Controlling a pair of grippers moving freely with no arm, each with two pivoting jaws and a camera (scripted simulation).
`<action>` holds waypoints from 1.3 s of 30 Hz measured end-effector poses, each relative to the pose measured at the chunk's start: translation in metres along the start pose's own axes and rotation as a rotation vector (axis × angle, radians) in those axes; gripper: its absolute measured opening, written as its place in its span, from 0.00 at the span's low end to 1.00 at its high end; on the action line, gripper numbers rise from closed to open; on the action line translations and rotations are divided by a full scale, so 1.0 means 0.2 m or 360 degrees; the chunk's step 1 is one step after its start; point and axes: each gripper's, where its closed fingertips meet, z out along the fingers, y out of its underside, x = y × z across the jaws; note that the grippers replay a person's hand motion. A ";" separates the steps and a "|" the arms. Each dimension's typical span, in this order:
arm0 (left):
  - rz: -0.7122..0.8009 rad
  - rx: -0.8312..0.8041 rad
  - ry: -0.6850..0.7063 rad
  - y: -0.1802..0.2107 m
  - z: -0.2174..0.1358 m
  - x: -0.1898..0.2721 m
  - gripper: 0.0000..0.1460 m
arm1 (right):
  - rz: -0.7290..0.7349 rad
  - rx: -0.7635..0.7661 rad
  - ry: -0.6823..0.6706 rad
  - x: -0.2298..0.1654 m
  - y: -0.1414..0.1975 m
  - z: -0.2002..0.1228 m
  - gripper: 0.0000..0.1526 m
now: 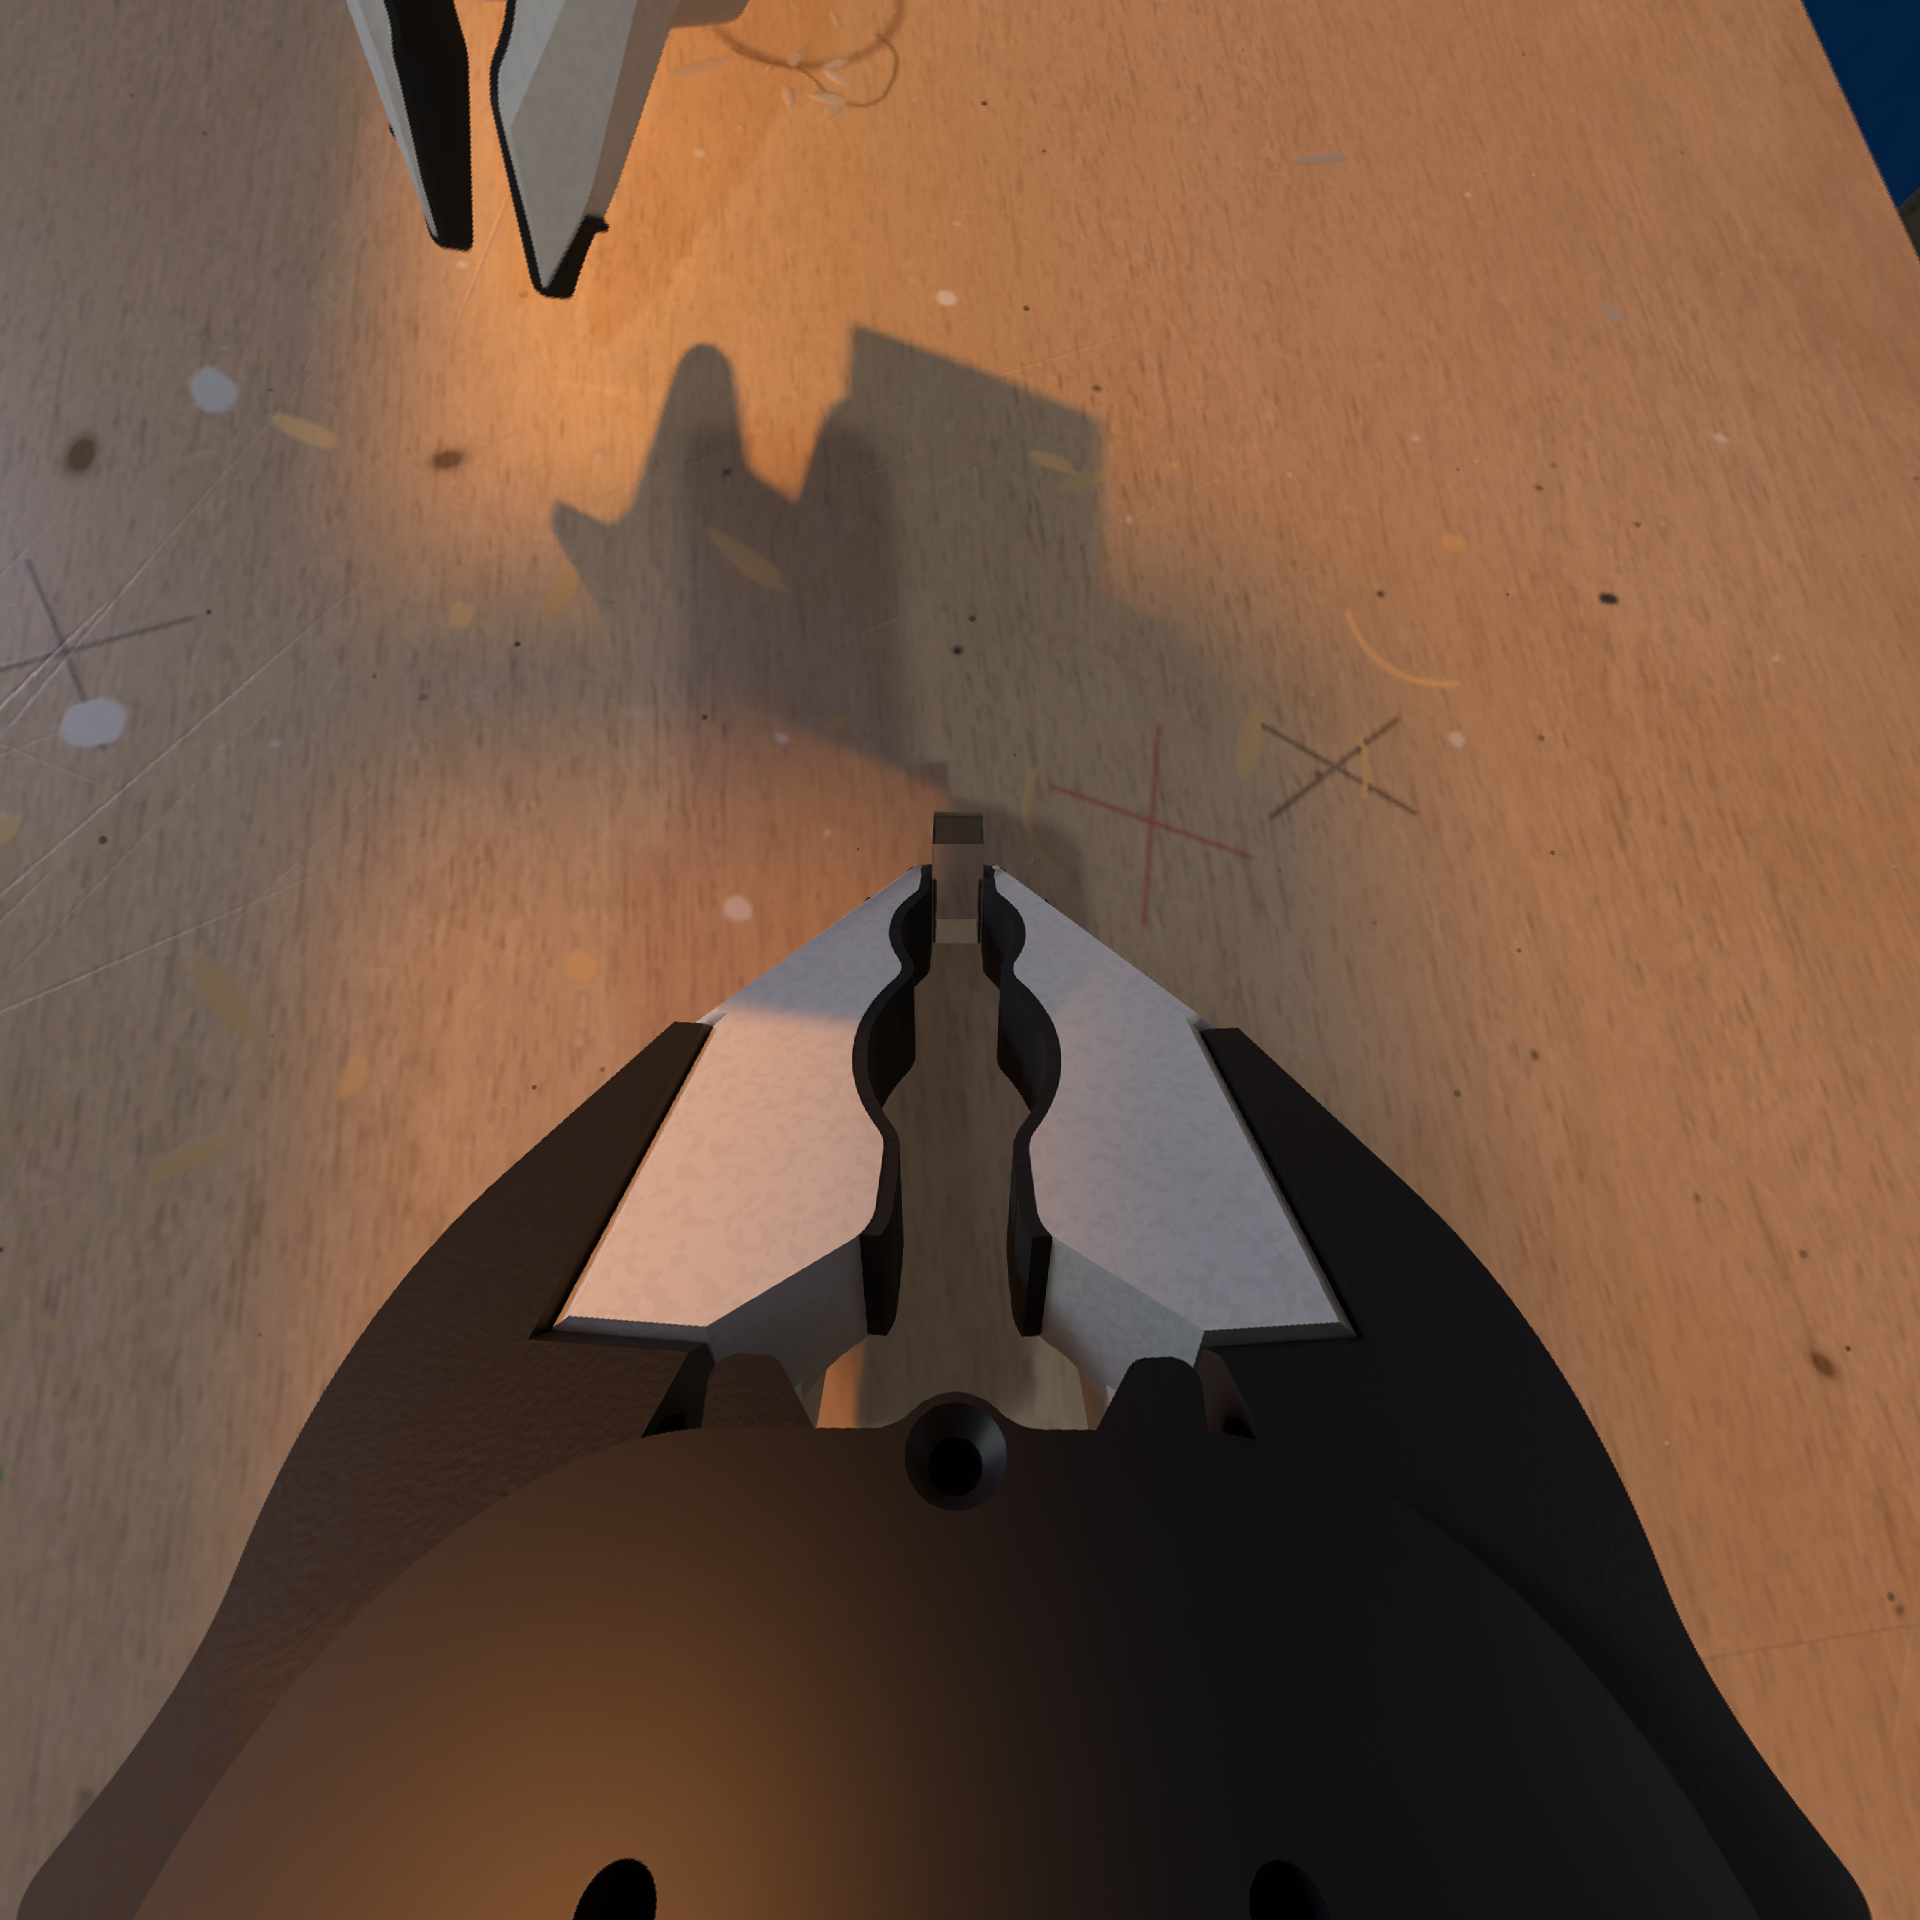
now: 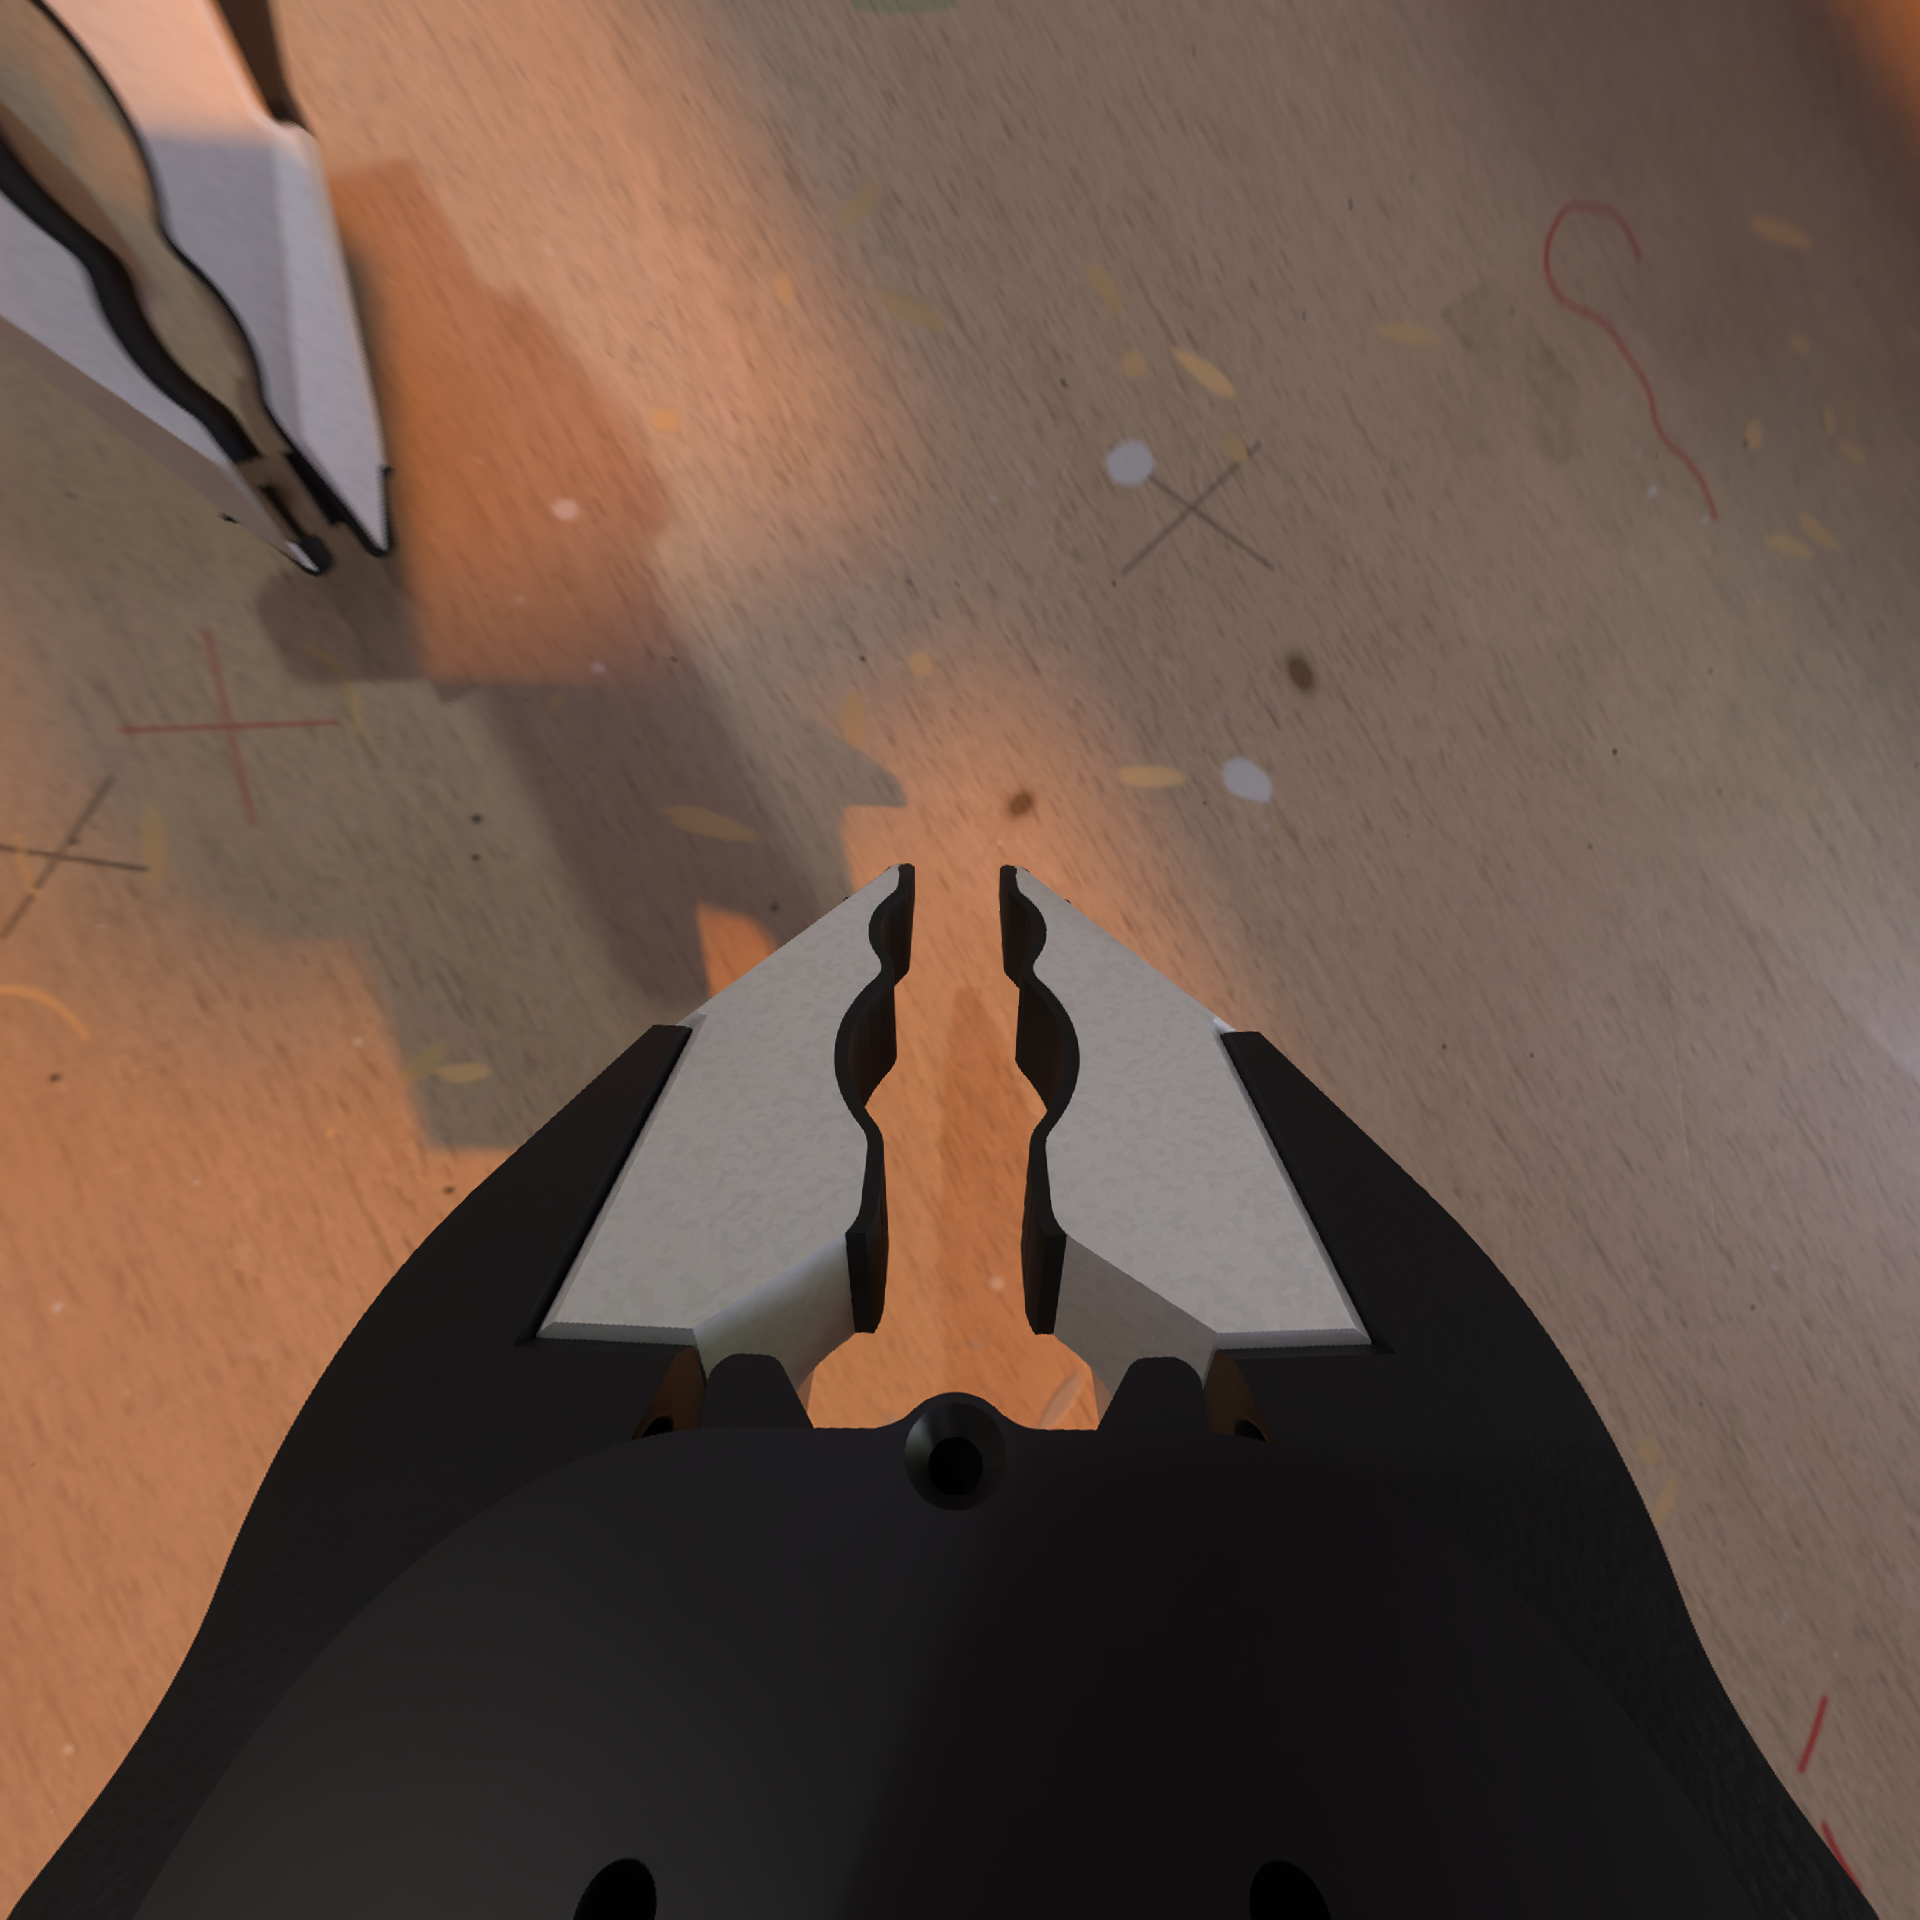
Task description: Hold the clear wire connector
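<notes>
Left wrist view: left gripper (image 1: 957,883) clenched on the clear wire connector (image 1: 957,868), pinched at the very fingertips, long axis running forward along the fingers, front end poking out past them, above the wooden table (image 1: 1455,416); right gripper (image 1: 509,265) far ahead, upper left, well apart.

Right wrist view: right gripper (image 2: 957,883) released, nothing between its fingers; left gripper (image 2: 312,535) up at left, clearly the nearer one; connector too small to make out there.

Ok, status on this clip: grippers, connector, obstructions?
Left gripper shut on connector, off the table. Right gripper open, empty. Nothing in the way.
</notes>
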 end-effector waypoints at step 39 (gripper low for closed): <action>-0.0097 0.0004 -0.0019 0.00 -0.01 0.00 0.05 | -0.0433 -0.0176 -0.0426 -0.54 -0.06 0.11 0.02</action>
